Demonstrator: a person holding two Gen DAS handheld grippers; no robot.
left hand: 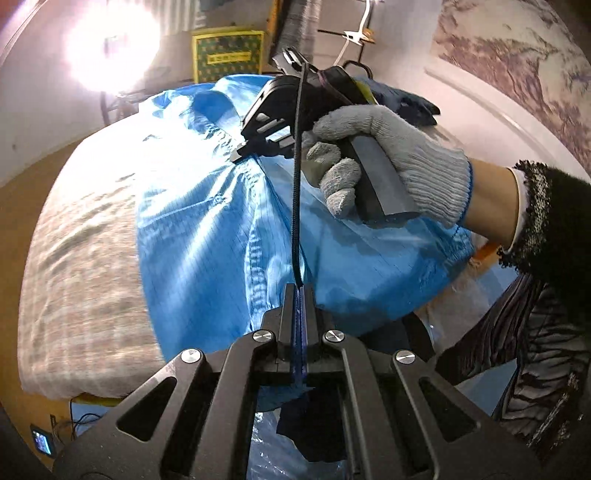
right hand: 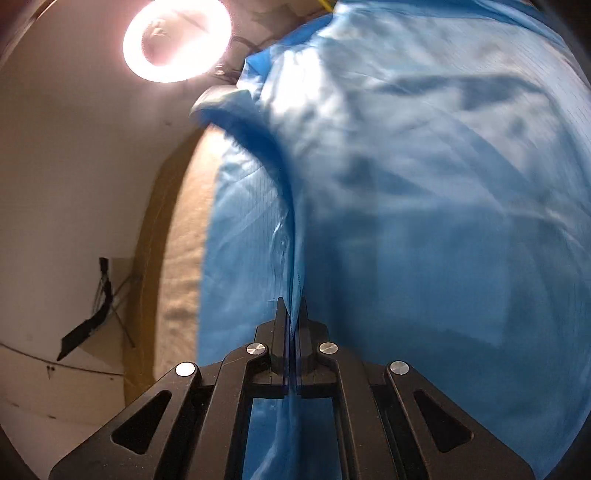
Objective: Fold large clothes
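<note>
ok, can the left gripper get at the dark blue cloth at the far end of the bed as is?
Probably not: the left gripper is shut on the blue garment, and the right gripper and gloved hand sit before the dark blue cloth.

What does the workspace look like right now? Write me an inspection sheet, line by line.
Surface: bed with a beige cover, mostly under cloth.
Job's things: blue garment spread over the bed, creased, collar end far from the left camera.
Clutter: dark blue cloth at the far edge.
Grippers: left gripper shut on the garment's near edge; right gripper shut on a pinched ridge of it, held by a gloved hand.
Cables: black cable running from the right gripper toward the left camera.
Surroundings: ring light, yellow-green box, patterned wall.
</note>
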